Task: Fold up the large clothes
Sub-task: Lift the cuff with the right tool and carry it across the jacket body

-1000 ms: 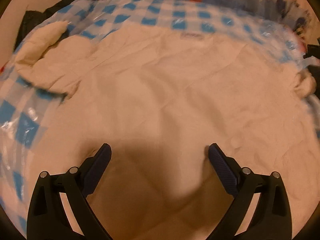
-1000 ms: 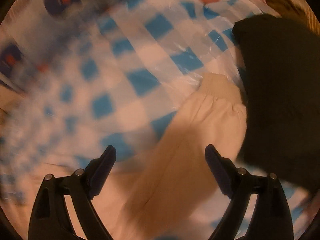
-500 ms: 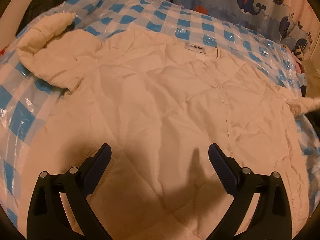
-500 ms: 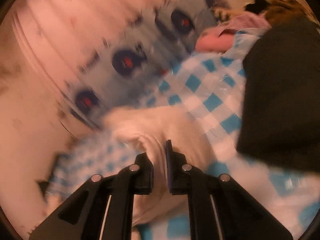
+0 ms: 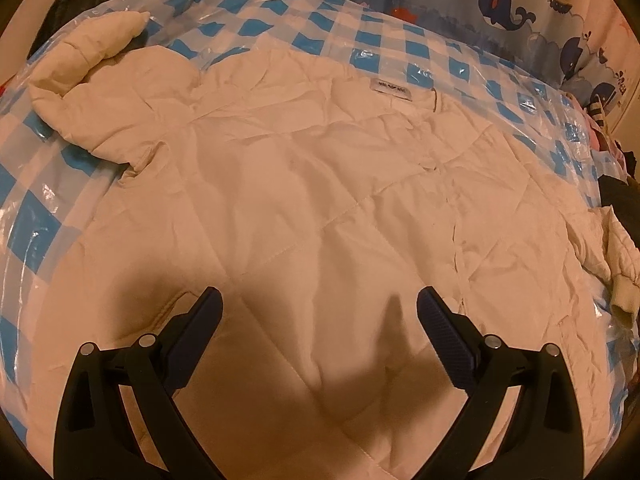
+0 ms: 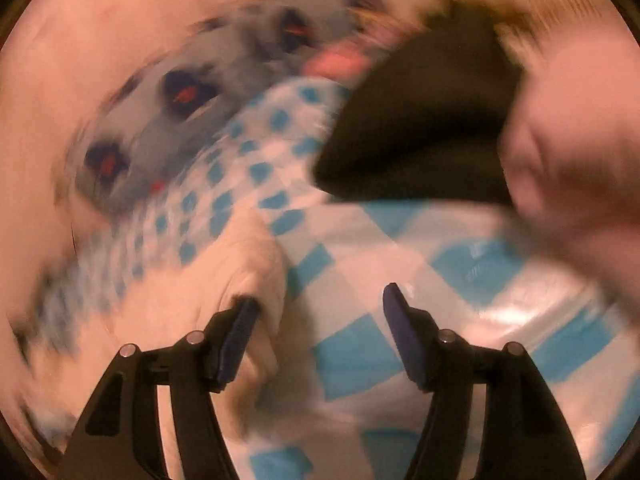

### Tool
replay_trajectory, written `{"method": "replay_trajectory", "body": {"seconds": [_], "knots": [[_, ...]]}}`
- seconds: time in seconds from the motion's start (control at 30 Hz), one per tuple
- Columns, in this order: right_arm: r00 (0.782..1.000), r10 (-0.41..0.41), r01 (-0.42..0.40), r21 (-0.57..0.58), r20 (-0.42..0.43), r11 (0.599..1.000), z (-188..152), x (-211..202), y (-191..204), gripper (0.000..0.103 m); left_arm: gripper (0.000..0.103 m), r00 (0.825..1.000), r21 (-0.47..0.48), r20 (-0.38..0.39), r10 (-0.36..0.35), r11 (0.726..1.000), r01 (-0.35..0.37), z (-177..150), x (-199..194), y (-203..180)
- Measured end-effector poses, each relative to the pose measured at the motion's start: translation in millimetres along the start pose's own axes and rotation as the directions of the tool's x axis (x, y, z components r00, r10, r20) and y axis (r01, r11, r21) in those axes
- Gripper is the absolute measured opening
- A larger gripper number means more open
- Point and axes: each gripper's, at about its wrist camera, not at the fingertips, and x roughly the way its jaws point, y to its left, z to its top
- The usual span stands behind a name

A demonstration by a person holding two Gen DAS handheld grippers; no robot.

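Checkered sheet [image 5: 384, 40] under spread cream jacket [image 5: 320, 184]; left gripper [image 5: 318, 306] wide over hem, right gripper [image 6: 320, 304] wide, sleeve [image 6: 248, 264] left of jaws

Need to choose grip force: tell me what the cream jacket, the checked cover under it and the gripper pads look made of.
Cream jacket: looks like thin woven shell over soft padding, matte; stitched quilting lines and fine crinkles show it.
Checked cover: apparently clear plastic film over blue-white check; glossy glints and wrinkles.
Left gripper pads: dark blue, finely ribbed, likely rubber or textured plastic, on black, seemingly plastic arms.
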Motion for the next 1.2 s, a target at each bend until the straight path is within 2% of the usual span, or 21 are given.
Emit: {"method": "replay_trajectory", "body": {"seconds": [0.03,0.07,0.1,0.2,0.23,0.33,0.4,0.43,0.47,0.5,0.57,0.63,0.67,0.7,0.73,0.8,0.83,0.9,1.07,1.13,1.2], "knots": [[0.998,-0.050,0.058,-0.219,0.040,0.974,-9.5,-12.0,32.8,0.072,0.094,1.000,-0.002,-0.001,-0.002,1.000,0.002,0.3,0.0,-0.2],[0.997,-0.055,0.071,-0.320,0.060,0.945,-20.0,-20.4,48.1,0.085,0.094,1.000,-0.002,0.000,-0.003,1.000,0.003,0.2,0.1,-0.8],[0.996,-0.044,0.078,-0.495,0.081,0.865,-38.8,-31.4,71.3,0.091,0.094,1.000,-0.001,0.000,-0.006,1.000,0.006,-0.3,0.4,-0.6],[0.996,-0.018,0.074,-0.699,0.087,0.711,-62.0,-40.0,108.7,0.092,0.094,1.000,0.005,0.001,-0.009,1.000,0.009,-1.4,1.7,-4.1],[0.997,-0.016,0.064,-0.728,0.072,0.683,-65.4,-36.7,116.0,0.096,0.094,1.000,0.004,-0.001,-0.011,1.000,0.011,-1.7,1.2,-3.3],[0.989,-0.141,0.049,-0.826,-0.036,0.561,-77.9,13.8,121.3,0.096,0.094,1.000,0.014,-0.005,-0.008,1.000,0.008,-3.4,3.1,-7.0],[0.980,-0.168,0.004,-0.825,-0.110,0.565,-76.2,41.8,111.8,0.094,0.094,1.000,0.016,-0.004,-0.006,1.000,0.006,-4.3,2.1,-7.6],[0.974,-0.180,-0.008,-0.809,-0.140,0.587,-70.8,55.2,108.3,0.087,0.094,1.000,0.014,-0.001,-0.007,1.000,0.007,-4.0,1.7,-8.3],[0.970,-0.171,-0.026,-0.777,-0.171,0.629,-64.0,61.7,104.5,0.071,0.094,1.000,0.012,0.000,-0.008,1.000,0.008,-4.3,1.8,-7.8],[0.969,-0.127,-0.053,-0.676,-0.214,0.735,-41.7,68.6,90.7,0.060,0.094,1.000,0.010,0.005,-0.009,1.000,0.009,-4.0,0.8,-7.9],[0.978,-0.036,-0.066,-0.472,-0.204,0.879,-10.2,67.1,69.7,0.049,0.094,1.000,0.004,0.017,-0.009,1.000,0.009,-2.6,-1.7,-8.2],[0.982,0.095,-0.122,-0.165,-0.162,0.979,27.8,58.9,24.5,0.046,0.094,1.000,0.006,0.025,-0.010,1.000,0.010,-1.3,-3.0,-8.7],[0.984,0.147,-0.146,0.014,-0.101,0.989,45.5,54.2,-6.3,0.046,0.094,1.000,0.008,0.026,-0.009,1.000,0.009,-1.1,-2.5,-9.6],[0.983,0.172,-0.163,0.129,-0.062,0.978,54.1,52.9,-26.1,0.046,0.094,1.000,0.010,0.023,-0.006,1.000,0.006,-1.0,-1.5,-10.3],[0.976,0.219,-0.206,0.302,-0.008,0.931,62.8,52.0,-62.1,0.046,0.094,1.000,0.010,0.017,-0.004,1.000,0.004,-0.7,-1.2,-10.6],[0.966,0.254,-0.252,0.445,0.056,0.860,66.7,48.8,-98.6,0.052,0.094,1.000,0.010,0.012,-0.003,1.000,0.003,-0.3,-0.2,-9.6],[0.961,0.266,-0.271,0.475,0.080,0.837,68.4,44.7,-115.3,0.054,0.094,1.000,0.010,0.011,-0.003,1.000,0.003,0.1,0.1,-9.8],[0.956,0.284,-0.285,0.468,0.075,0.837,66.2,43.0,-125.4,0.074,0.094,1.000,0.015,0.013,0.001,1.000,-0.001,0.8,0.2,-11.1],[0.952,0.307,-0.265,0.497,-0.003,0.826,38.5,54.8,-128.8,0.076,0.094,1.000,0.027,0.012,0.008,1.000,-0.008,-2.2,3.4,-15.1],[0.961,0.277,-0.236,0.471,-0.018,0.850,35.1,63.4,-123.1,0.077,0.094,1.000,0.029,0.013,0.009,1.000,-0.009,-2.2,4.0,-16.1],[0.961,0.277,-0.234,0.479,-0.021,0.846,21.2,54.3,-116.8,0.077,0.094,1.000,0.033,0.013,0.011,0.999,-0.012,-3.0,4.3,-16.4]]}}
